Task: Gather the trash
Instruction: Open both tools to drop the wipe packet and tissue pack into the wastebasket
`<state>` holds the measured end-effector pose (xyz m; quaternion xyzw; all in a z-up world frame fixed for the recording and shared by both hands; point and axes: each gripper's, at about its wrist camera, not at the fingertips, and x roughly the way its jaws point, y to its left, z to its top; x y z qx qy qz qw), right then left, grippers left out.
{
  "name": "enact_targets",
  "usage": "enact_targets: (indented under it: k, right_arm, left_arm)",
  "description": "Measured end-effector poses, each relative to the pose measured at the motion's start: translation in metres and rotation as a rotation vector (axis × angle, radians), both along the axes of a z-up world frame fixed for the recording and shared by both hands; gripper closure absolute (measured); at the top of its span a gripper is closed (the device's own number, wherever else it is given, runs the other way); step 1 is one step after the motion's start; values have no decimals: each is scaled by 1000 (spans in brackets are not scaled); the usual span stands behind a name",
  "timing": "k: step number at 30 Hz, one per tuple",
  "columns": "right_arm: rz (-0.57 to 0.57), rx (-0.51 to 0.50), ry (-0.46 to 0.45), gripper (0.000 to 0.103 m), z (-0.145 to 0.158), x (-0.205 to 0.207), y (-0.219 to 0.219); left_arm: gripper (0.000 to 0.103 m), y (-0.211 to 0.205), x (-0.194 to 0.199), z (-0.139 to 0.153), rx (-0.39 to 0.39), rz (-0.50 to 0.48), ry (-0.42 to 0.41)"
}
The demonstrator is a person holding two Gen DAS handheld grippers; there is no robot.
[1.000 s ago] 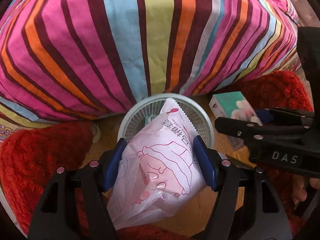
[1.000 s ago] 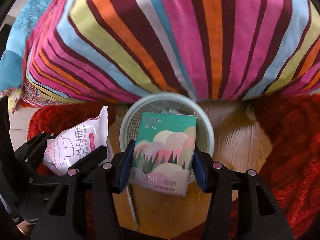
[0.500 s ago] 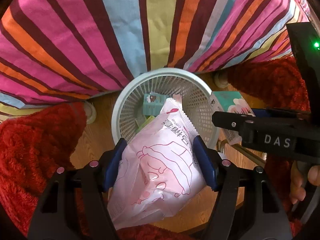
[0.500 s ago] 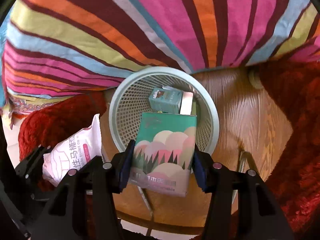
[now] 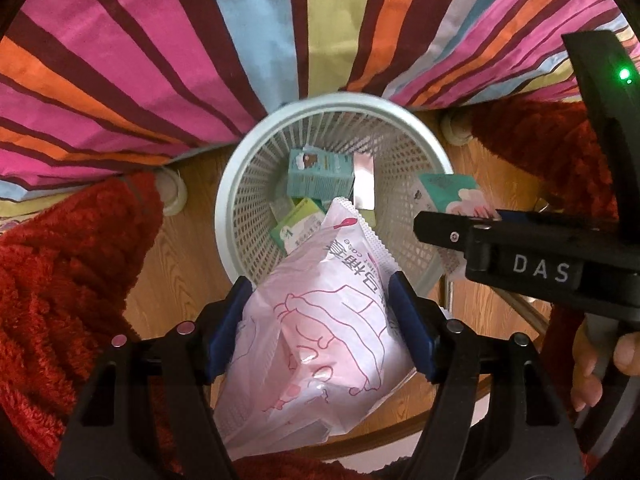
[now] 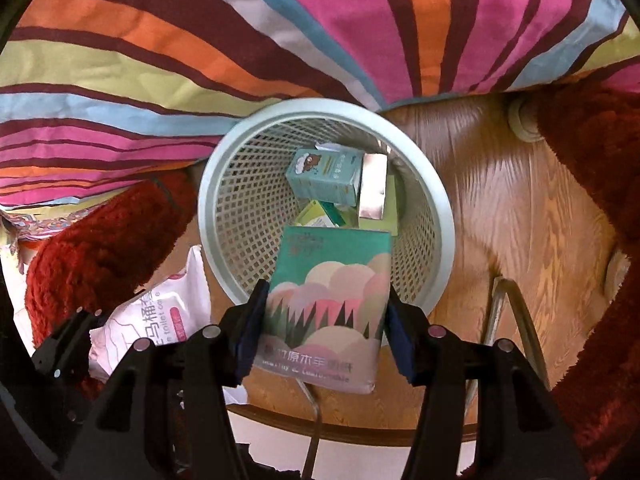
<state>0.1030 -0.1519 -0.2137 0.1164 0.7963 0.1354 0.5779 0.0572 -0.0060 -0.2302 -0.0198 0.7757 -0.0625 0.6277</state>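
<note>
My left gripper [image 5: 320, 320] is shut on a pink-and-white plastic packet [image 5: 316, 328], held over the near rim of a pale mesh waste basket [image 5: 240, 184]. My right gripper [image 6: 324, 320] is shut on a green tissue pack with a forest picture [image 6: 328, 292], held over the basket's near rim [image 6: 224, 184]. Inside the basket lie a teal carton with a bear [image 6: 324, 178], a small green box [image 6: 320, 216] and a silvery flat piece [image 6: 374, 192]. The right gripper body [image 5: 520, 264] shows at right in the left wrist view; the pink packet [image 6: 156, 320] shows at left in the right wrist view.
The basket stands on a wooden floor [image 6: 520, 220]. A striped bedcover [image 5: 200, 40] hangs right behind it. Red fuzzy rugs lie left [image 5: 60, 280] and right [image 6: 592, 160]. A metal rod [image 6: 516, 312] lies on the floor beside the basket.
Both grippers have risen and tilted down over the basket, so its inside and contents now show. Both still hold their items.
</note>
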Motion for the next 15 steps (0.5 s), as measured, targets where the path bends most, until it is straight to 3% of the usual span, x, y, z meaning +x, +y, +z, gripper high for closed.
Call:
enact_targets:
  k: [2, 3, 5, 7, 15]
  right_arm:
    - [0, -2, 10, 46, -2, 0, -1]
    - [-1, -3, 14, 39, -3, 0, -1]
    - [-4, -2, 17, 27, -4, 0, -1]
    - [-6, 0, 20, 17, -5, 1, -1]
    - [-46, -14, 11, 15, -4, 3, -10]
  left_arm:
    - [33, 0, 0, -3, 3, 2, 16]
    - [33, 0, 0, -5, 4, 2, 25]
    - [17, 0, 0, -8, 9, 0, 39]
    - [15, -1, 0, -10, 22, -8, 50]
    - [11, 0, 1, -8, 31, -2, 32]
